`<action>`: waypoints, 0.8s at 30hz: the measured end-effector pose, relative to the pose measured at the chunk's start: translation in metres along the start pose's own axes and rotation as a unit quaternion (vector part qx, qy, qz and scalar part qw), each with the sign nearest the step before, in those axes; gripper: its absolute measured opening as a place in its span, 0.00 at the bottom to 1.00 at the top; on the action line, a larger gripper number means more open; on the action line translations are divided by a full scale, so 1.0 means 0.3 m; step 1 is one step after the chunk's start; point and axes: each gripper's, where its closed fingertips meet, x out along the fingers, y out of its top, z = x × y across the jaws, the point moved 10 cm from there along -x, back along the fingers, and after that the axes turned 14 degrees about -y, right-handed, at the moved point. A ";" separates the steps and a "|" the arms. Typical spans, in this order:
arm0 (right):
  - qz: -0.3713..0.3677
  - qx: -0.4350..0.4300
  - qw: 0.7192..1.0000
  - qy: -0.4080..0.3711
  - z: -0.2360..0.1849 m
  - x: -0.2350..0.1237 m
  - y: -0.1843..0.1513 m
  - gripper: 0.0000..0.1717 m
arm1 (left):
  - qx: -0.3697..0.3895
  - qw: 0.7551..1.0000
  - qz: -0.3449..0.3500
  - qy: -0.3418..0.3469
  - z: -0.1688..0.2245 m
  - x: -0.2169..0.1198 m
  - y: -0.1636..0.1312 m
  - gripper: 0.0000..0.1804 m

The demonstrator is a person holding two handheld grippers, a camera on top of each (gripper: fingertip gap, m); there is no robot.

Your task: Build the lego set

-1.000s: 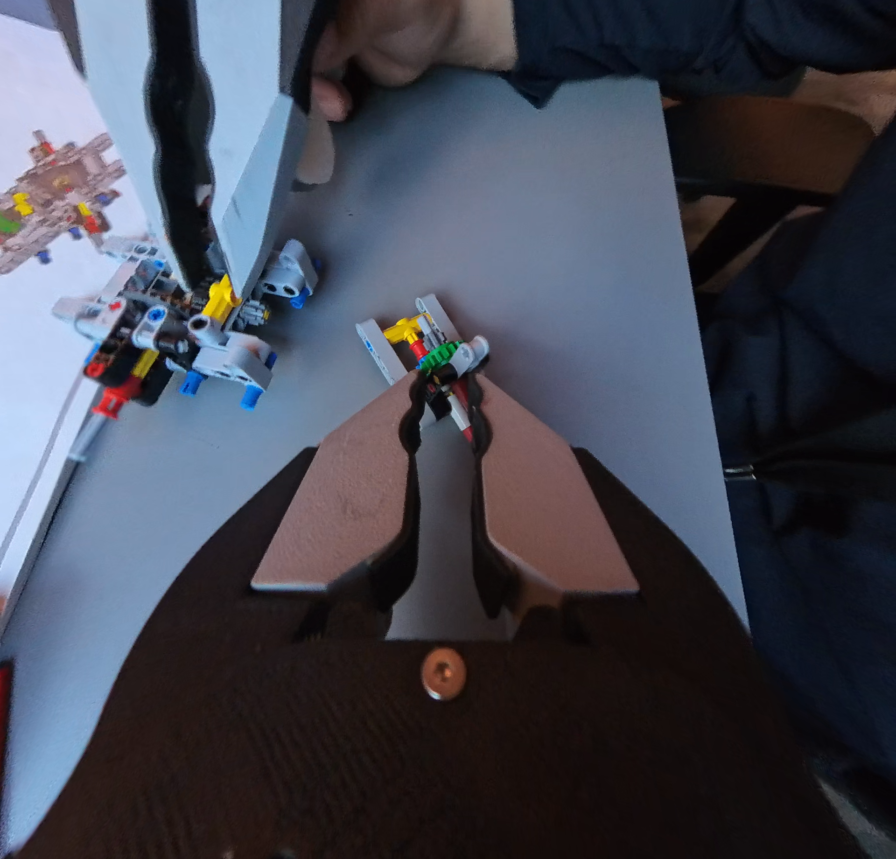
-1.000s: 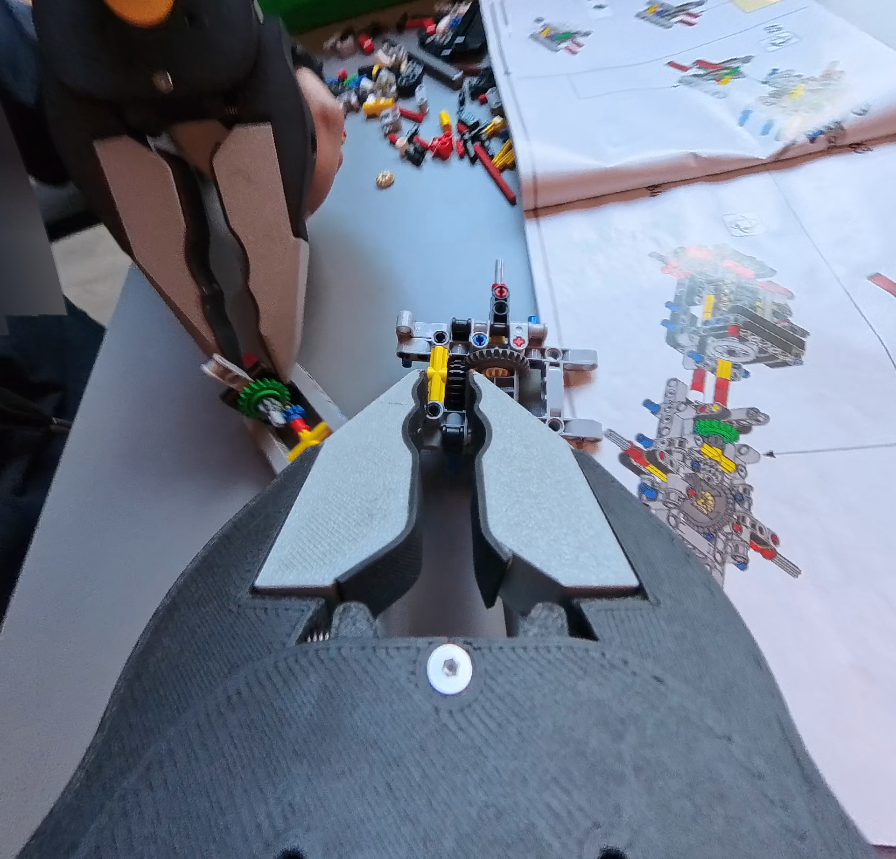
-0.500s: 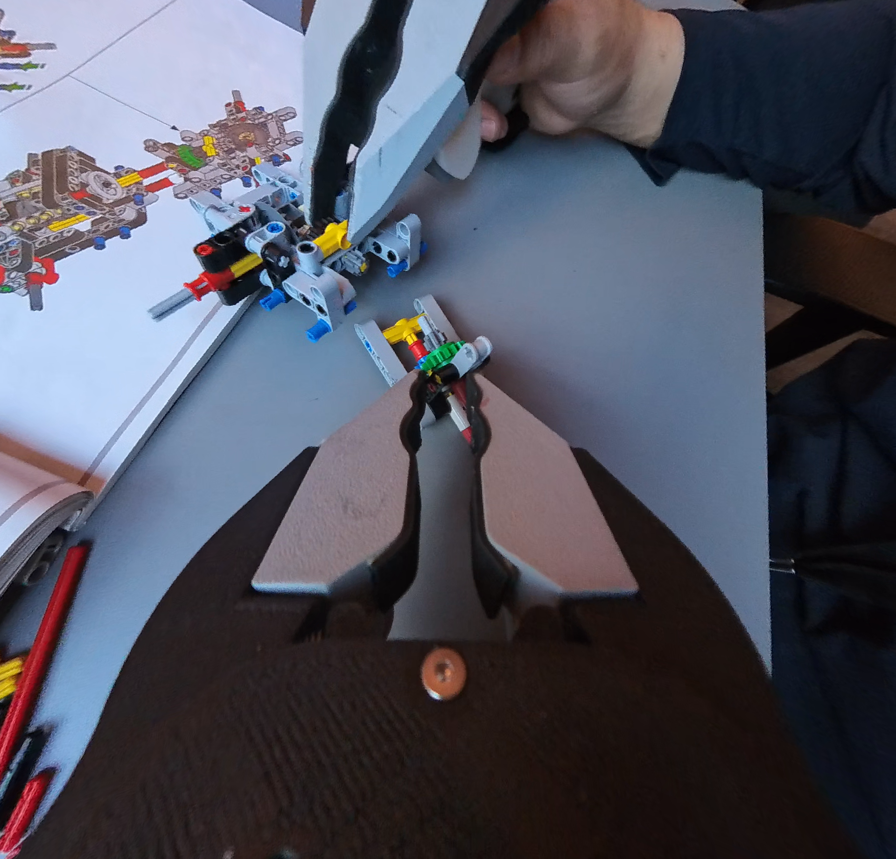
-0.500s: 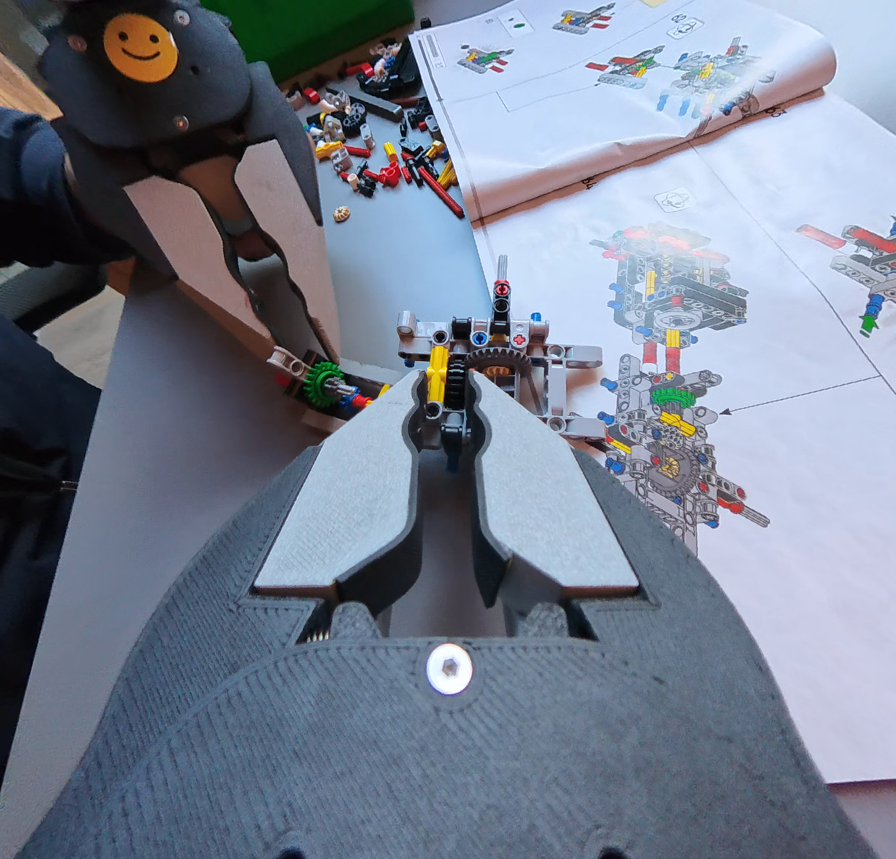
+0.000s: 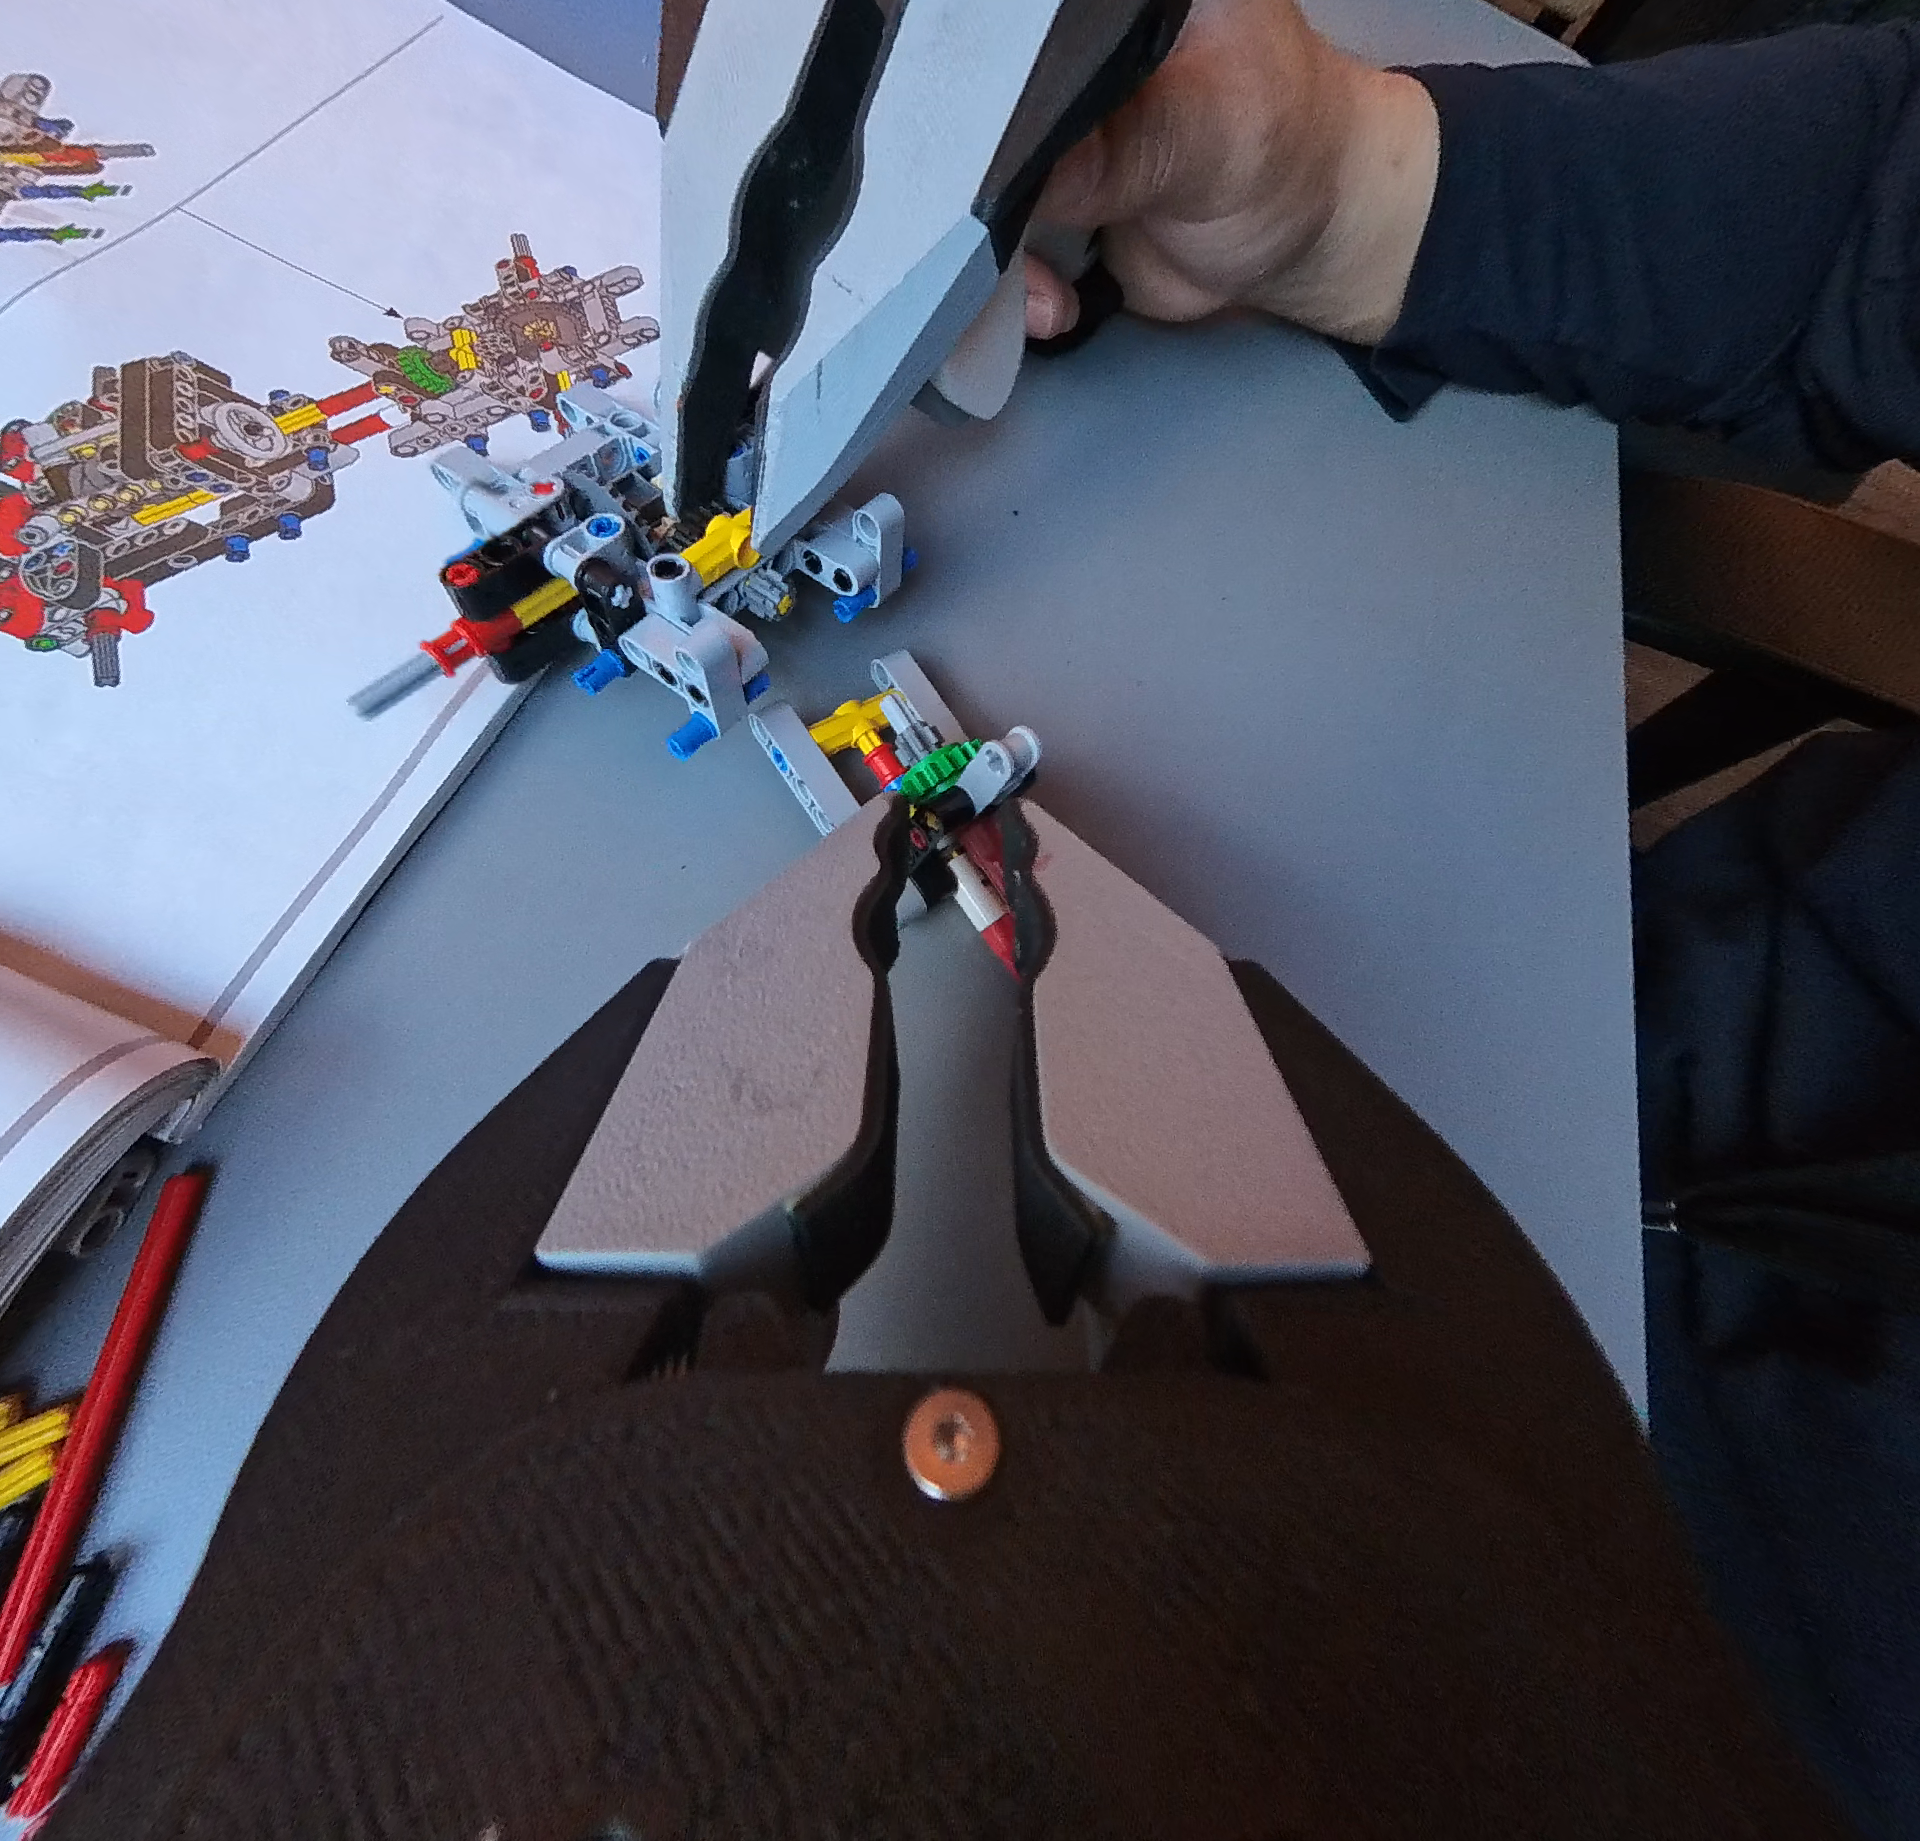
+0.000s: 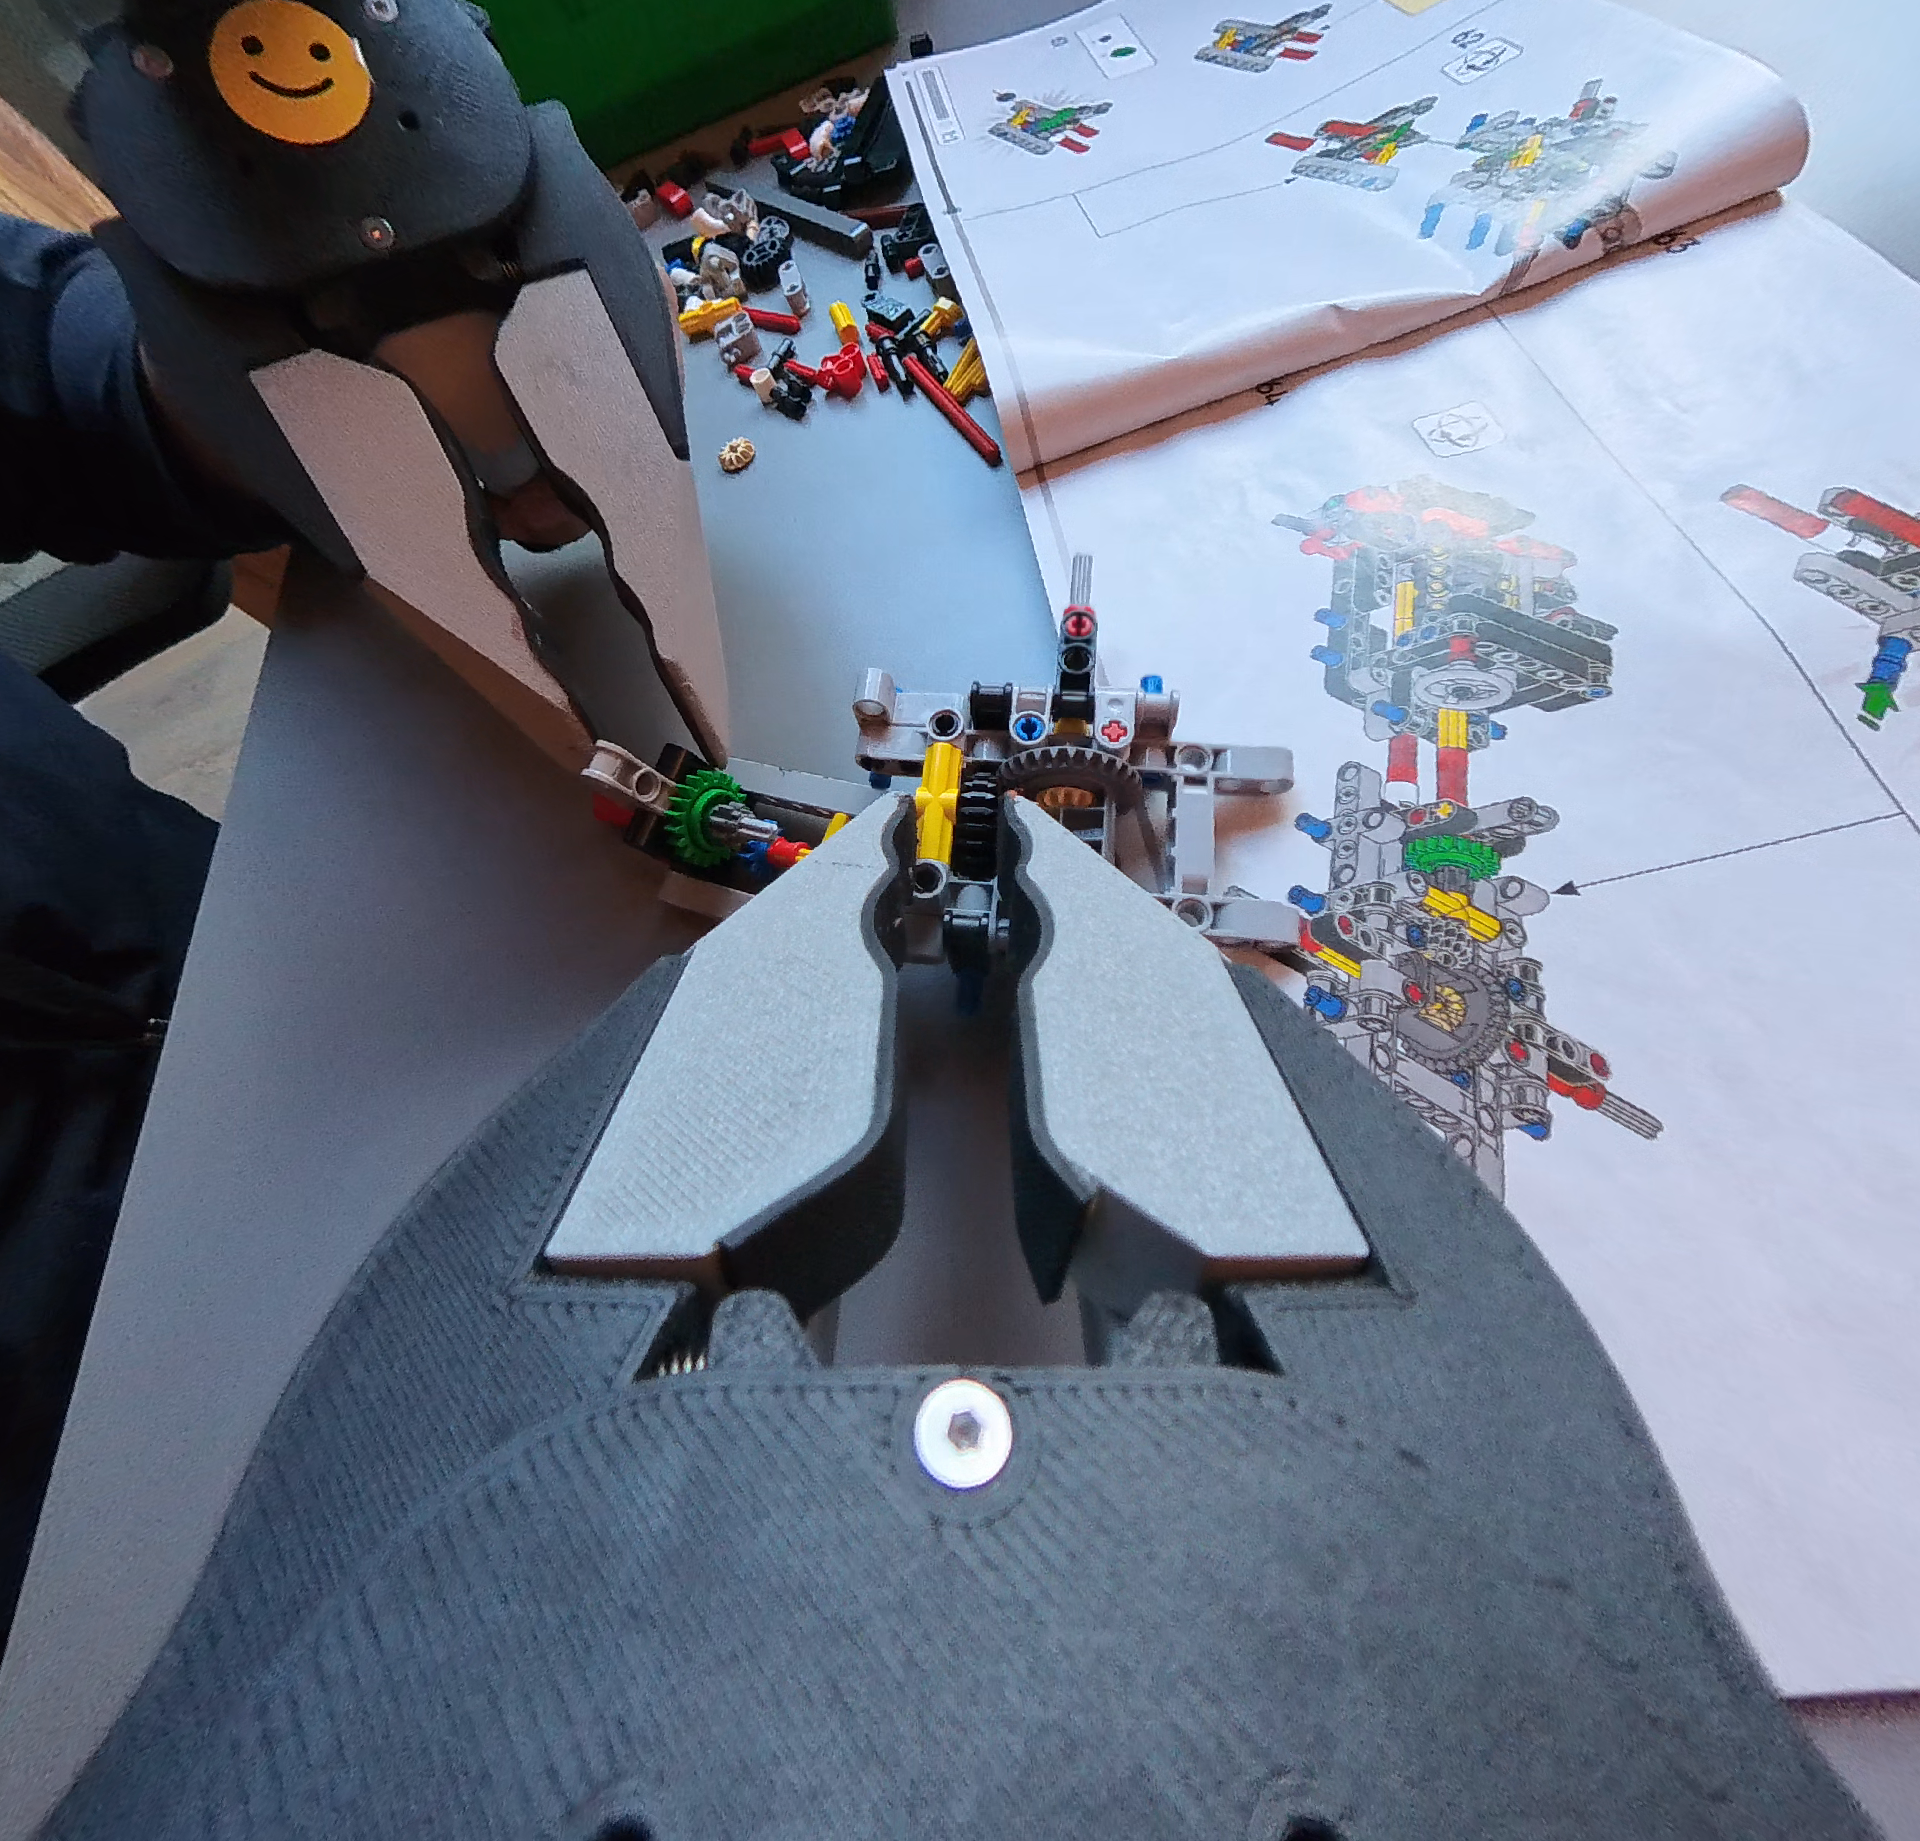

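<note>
- My left gripper (image 5: 951,846) is clamped on a small brick assembly (image 5: 935,783): a green gear, a yellow connector and a red-tipped axle poke out just past my fingertips (image 5: 873,856), with pale grey beams running on ahead of them. The pads press the black and red parts from both sides.
- In the right wrist view, the same small assembly (image 6: 707,815) sits low over the grey table (image 6: 416,960), just to the left of my right fingers, nearly touching the bigger model.
- My right gripper (image 6: 956,846) is clenched on the larger brick model (image 6: 1081,752): a yellow cross piece and a black gear are pinched between the pads, while a grey gear, a grey frame and an upright axle with a red bush stand beyond the fingertips.
- From the left wrist view, that larger model (image 5: 665,586) lies ahead and to the left of my left fingers, with the right gripper (image 5: 727,513) coming down on it from above, gripped by a hand (image 5: 1226,160) in a dark sleeve.
- To the right of my right fingers an open instruction booklet (image 6: 1558,1272) covers the table; the model's far edge rests on its page.
- Well beyond the left gripper, loose bricks (image 6: 831,337) are scattered before a green box (image 6: 644,15).
</note>
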 end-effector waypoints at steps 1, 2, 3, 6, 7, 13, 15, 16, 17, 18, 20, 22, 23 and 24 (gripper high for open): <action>-0.001 0.000 1.000 0.001 0.000 0.001 0.000 0.07 | 0.000 1.000 0.001 -0.001 0.000 -0.001 0.001 0.07; -0.001 -0.001 1.000 0.001 -0.001 0.001 -0.001 0.07 | 0.001 1.000 0.002 -0.001 0.000 -0.002 0.001 0.07; -0.001 -0.001 1.000 0.001 -0.001 0.001 0.000 0.07 | 0.001 1.000 0.002 -0.002 0.000 -0.002 0.001 0.08; -0.002 -0.001 1.000 0.001 -0.001 0.002 -0.001 0.07 | 0.001 1.000 0.002 -0.003 -0.001 -0.001 0.000 0.08; -0.002 -0.002 1.000 0.002 -0.001 0.002 -0.001 0.07 | 0.000 1.000 0.002 -0.004 -0.001 -0.001 0.000 0.08; -0.002 -0.003 1.000 0.001 -0.003 0.002 -0.001 0.07 | -0.001 1.000 -0.002 -0.007 -0.003 0.000 -0.002 0.08; -0.002 -0.003 1.000 0.003 -0.003 0.002 -0.001 0.07 | -0.001 1.000 -0.004 -0.007 -0.004 0.001 -0.003 0.08; -0.003 -0.002 1.000 0.004 -0.003 0.002 -0.001 0.07 | -0.001 1.000 -0.005 -0.008 -0.004 0.001 -0.003 0.08; -0.004 -0.002 1.000 0.004 -0.003 0.002 -0.001 0.07 | -0.001 1.000 -0.005 -0.008 -0.004 0.001 -0.004 0.08; -0.004 -0.003 1.000 0.004 -0.003 0.002 -0.001 0.07 | 0.000 1.000 -0.005 -0.008 -0.003 0.001 -0.003 0.08; -0.004 -0.004 1.000 0.003 -0.005 0.002 -0.002 0.07 | 0.000 1.000 -0.006 -0.008 -0.003 0.001 -0.004 0.08; -0.005 -0.005 1.000 0.003 -0.005 0.003 -0.002 0.07 | 0.001 1.000 -0.006 -0.007 -0.003 0.002 -0.004 0.08; -0.005 -0.005 1.000 0.003 -0.005 0.003 -0.002 0.07 | 0.001 1.000 -0.006 -0.007 -0.003 0.002 -0.004 0.08; -0.005 -0.005 1.000 0.003 -0.005 0.003 -0.002 0.07 | 0.001 1.000 -0.007 -0.007 -0.003 0.002 -0.004 0.08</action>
